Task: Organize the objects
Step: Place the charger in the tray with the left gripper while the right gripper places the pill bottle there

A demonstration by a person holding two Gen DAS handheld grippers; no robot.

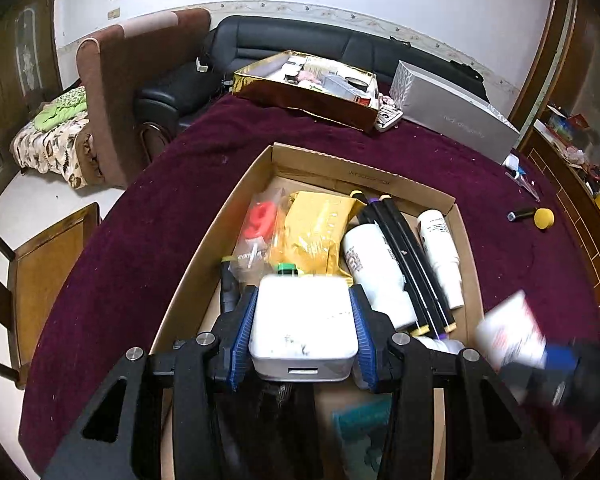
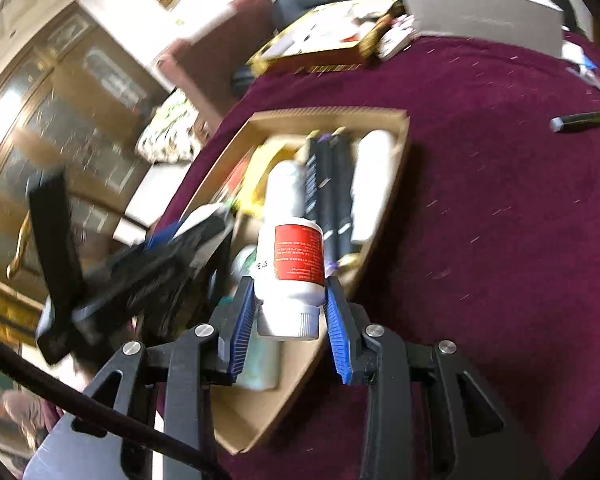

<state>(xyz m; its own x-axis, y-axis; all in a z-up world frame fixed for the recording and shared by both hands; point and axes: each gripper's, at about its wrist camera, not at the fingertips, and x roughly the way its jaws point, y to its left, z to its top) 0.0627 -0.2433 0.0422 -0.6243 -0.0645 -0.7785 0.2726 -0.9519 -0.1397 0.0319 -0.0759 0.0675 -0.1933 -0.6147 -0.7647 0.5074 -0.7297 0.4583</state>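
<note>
Maroon tablecloth (image 1: 148, 208) carries the cardboard tray (image 1: 364, 178) — left gripper (image 1: 304, 340) clamps a white box (image 1: 304, 324) over its near end. Right gripper (image 2: 290, 312) pinches a red-labelled white bottle (image 2: 292, 264) above the tray's near right edge.
</note>
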